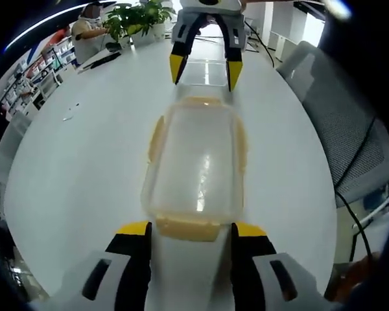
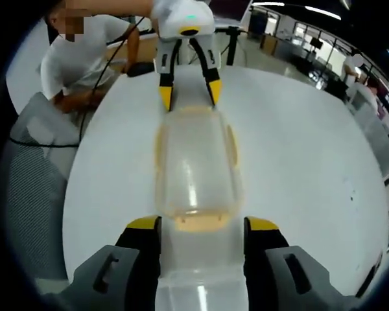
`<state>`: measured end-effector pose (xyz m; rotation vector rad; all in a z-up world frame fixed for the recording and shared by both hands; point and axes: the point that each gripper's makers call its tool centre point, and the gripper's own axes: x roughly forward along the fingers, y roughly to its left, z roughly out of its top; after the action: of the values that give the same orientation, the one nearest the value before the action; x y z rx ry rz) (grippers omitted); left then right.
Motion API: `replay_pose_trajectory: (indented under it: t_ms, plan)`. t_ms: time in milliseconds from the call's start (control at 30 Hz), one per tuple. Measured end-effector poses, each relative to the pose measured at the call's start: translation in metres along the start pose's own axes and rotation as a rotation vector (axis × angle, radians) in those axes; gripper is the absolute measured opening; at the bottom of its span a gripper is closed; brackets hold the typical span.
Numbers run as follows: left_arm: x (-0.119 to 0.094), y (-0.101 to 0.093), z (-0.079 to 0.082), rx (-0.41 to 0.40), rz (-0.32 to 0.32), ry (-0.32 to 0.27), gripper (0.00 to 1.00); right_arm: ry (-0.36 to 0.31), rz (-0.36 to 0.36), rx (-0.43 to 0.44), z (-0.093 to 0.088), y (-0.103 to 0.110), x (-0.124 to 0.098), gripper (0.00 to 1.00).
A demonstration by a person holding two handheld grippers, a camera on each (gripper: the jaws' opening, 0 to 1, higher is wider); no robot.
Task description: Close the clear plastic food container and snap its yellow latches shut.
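Observation:
A clear plastic food container lies lengthwise on the white table with its lid resting on top. Yellow latches show at its sides and at both ends. My left gripper is open, its yellow-tipped jaws flanking the near end latch. At the far end my right gripper faces me, also open. In the right gripper view the container runs from my right gripper to the left gripper. A clear plastic edge sits between the right jaws.
A grey chair stands at the table's right edge and another chair shows in the right gripper view. Potted plants and a seated person are at the far end. A person in white holds the left gripper.

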<state>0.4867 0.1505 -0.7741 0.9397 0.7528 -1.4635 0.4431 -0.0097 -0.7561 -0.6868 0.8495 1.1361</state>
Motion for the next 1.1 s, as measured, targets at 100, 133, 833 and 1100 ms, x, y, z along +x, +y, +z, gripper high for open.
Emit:
replay_pose_trajectory:
  t_ms: [100, 133, 833, 1100]
  plan:
    - [0.001, -0.001, -0.001, 0.004, -0.006, 0.004, 0.42, 0.016, 0.004, -0.017, 0.0, 0.0, 0.003, 0.47]
    - [0.002, -0.001, -0.002, 0.005, -0.01, 0.005, 0.42, 0.023, 0.006, -0.024, -0.001, 0.0, 0.004, 0.47]
    - [0.01, 0.001, -0.001, 0.003, -0.051, -0.013, 0.37, 0.144, 0.02, -0.1, -0.013, -0.004, 0.025, 0.46]
    - [0.01, 0.001, 0.0, 0.0, -0.053, -0.026, 0.34, 0.143, 0.039, -0.053, -0.015, -0.007, 0.025, 0.46]
